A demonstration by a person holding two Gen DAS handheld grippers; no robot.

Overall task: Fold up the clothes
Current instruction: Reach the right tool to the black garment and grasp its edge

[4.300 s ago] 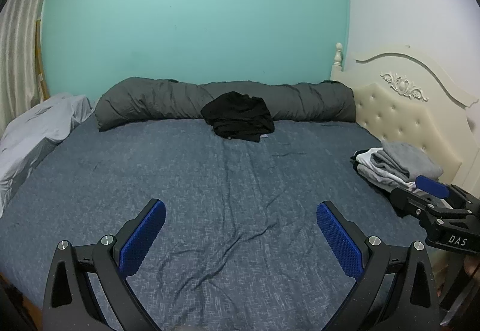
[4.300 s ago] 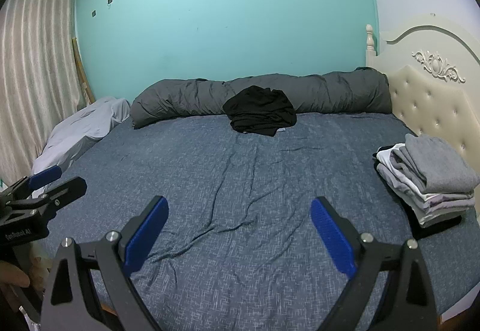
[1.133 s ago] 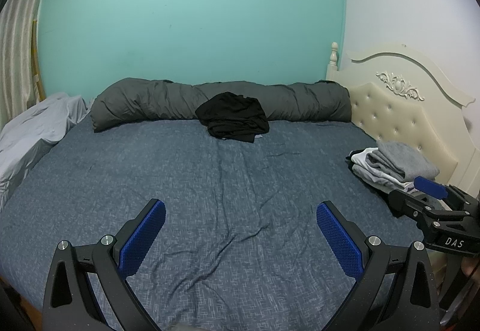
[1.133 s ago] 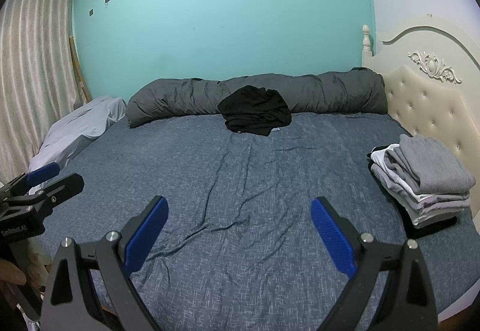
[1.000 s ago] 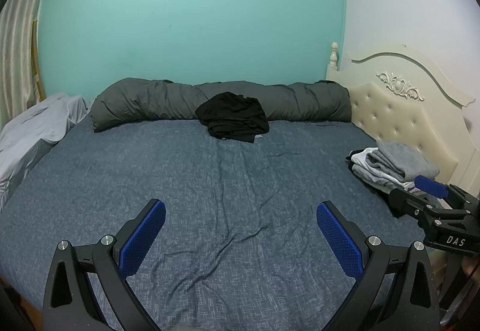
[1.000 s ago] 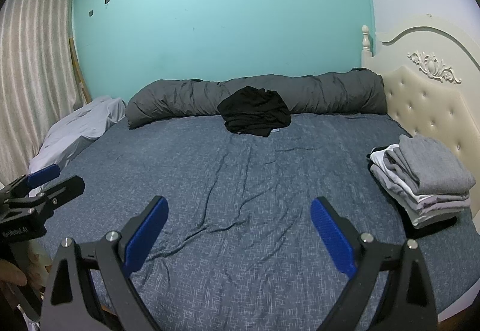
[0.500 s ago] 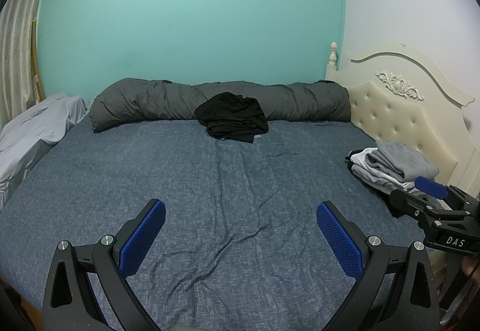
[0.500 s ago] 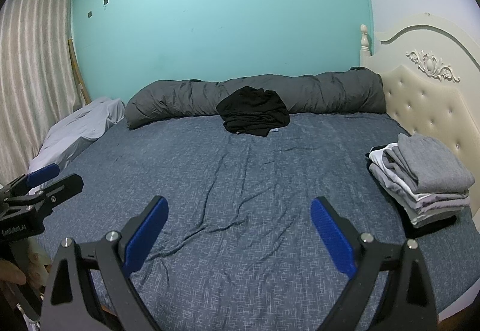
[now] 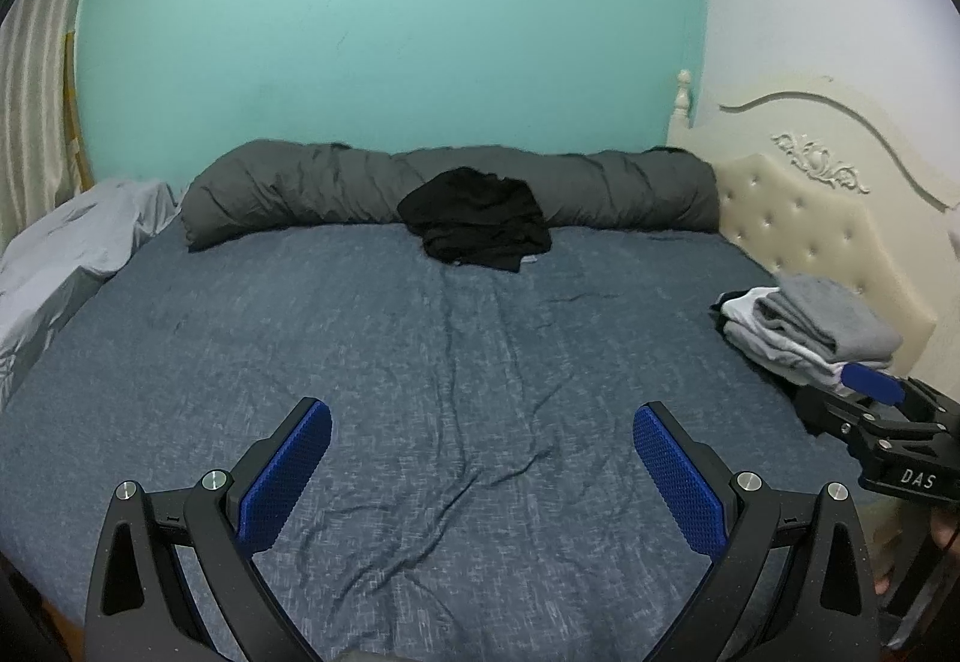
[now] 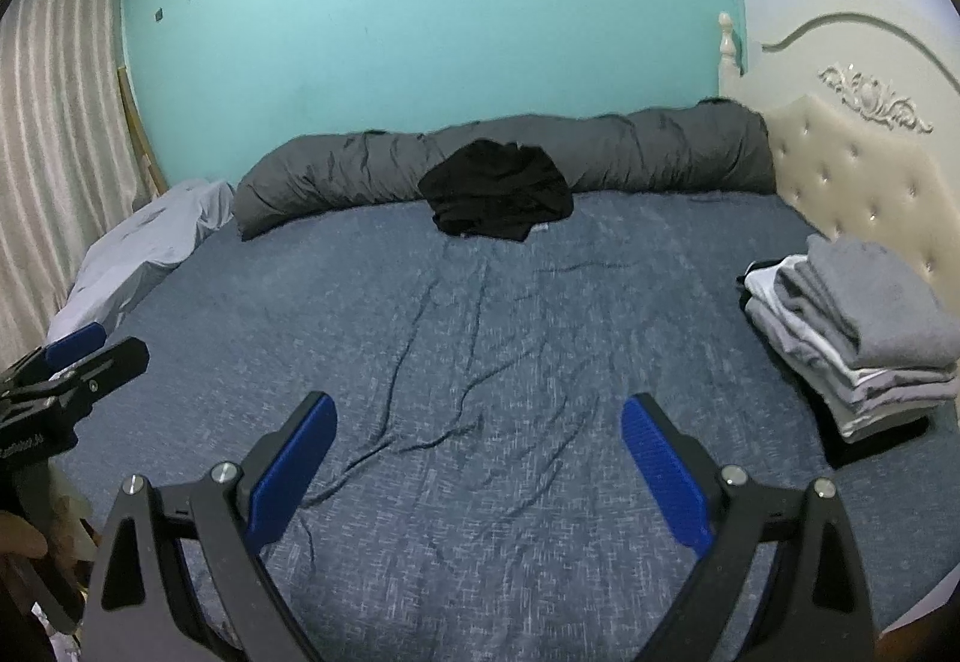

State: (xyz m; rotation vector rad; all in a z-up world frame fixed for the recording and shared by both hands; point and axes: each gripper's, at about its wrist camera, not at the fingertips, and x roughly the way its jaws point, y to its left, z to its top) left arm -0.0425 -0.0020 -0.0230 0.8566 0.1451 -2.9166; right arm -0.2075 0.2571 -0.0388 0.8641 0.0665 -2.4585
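A crumpled black garment (image 9: 477,227) lies at the far side of the blue bed (image 9: 420,362), against a rolled grey duvet (image 9: 336,182); it also shows in the right wrist view (image 10: 498,197). A stack of folded grey and white clothes (image 10: 852,326) sits at the bed's right edge by the headboard, also seen in the left wrist view (image 9: 804,329). My left gripper (image 9: 480,470) is open and empty over the near part of the bed. My right gripper (image 10: 477,455) is open and empty, to the right of the left one.
A cream tufted headboard (image 10: 864,170) bounds the right side. A teal wall (image 9: 390,32) stands behind the duvet. A light grey sheet (image 10: 150,242) is bunched at the far left, beside a striped curtain (image 10: 54,122). The blue bedsheet (image 10: 480,332) is wrinkled.
Both grippers have drifted slightly forward and the view has shifted a little. Both stay open and empty. The clothes have not moved.
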